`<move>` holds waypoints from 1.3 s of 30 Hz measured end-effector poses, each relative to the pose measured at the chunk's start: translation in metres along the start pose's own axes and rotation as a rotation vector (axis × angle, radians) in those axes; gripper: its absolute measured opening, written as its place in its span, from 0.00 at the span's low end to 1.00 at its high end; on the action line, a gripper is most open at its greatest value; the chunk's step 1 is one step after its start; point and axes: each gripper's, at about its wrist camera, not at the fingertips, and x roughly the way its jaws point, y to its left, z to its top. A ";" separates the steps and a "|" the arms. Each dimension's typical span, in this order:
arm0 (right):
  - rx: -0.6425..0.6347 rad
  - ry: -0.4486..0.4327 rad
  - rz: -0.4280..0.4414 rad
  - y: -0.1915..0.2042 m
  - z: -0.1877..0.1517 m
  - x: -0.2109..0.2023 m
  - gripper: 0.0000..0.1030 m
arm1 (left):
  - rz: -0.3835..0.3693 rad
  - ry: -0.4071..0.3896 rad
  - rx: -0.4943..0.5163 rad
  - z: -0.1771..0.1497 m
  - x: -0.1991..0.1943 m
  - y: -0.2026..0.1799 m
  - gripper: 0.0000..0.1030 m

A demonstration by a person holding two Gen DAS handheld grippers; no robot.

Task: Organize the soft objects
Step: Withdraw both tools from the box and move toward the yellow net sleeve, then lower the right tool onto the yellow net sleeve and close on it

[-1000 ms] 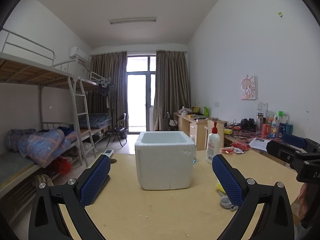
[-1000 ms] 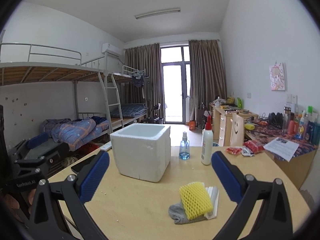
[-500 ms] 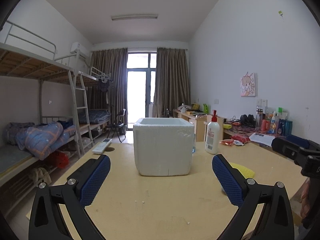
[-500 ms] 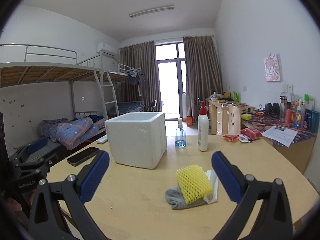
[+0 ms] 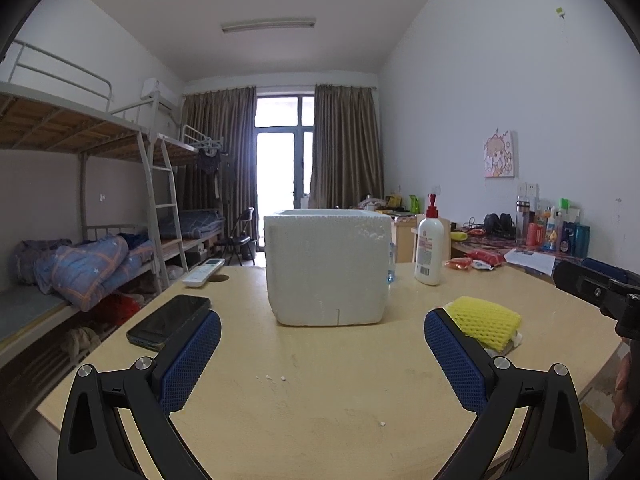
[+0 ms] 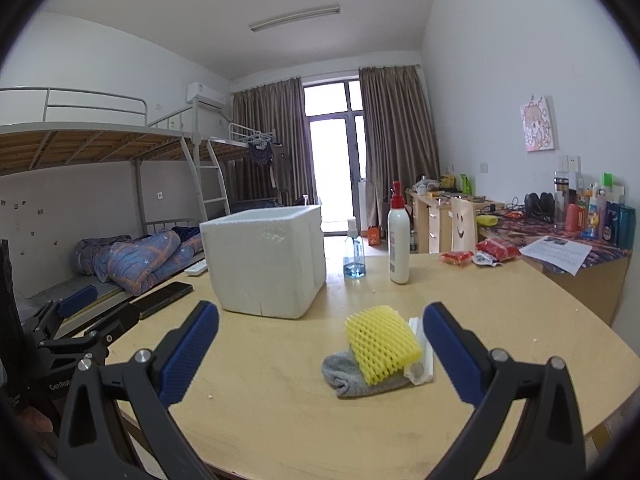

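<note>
- We are facing the table, white foam box sitting beyond our fingers.
- We are holding the right gripper wide, empty; yellow foam net lying just ahead between its fingers, long axis pointing away.
- We are keeping the left gripper wide, farther off.

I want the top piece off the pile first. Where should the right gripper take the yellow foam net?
Probably across its short width, coming from above and the near side. The yellow foam net lies flat on the grey sock, tilted toward the foam box; the open right gripper already straddles it.
</note>
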 end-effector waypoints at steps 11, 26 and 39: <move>0.015 0.040 -0.034 -0.017 -0.006 0.008 1.00 | -0.060 0.068 0.007 -0.004 0.019 -0.023 0.99; 0.045 0.076 -0.132 -0.051 -0.015 0.005 1.00 | -0.149 0.129 0.045 -0.007 0.048 -0.063 0.99; 0.065 0.120 -0.121 -0.070 -0.020 0.020 1.00 | -0.192 0.183 0.084 -0.004 0.077 -0.091 0.99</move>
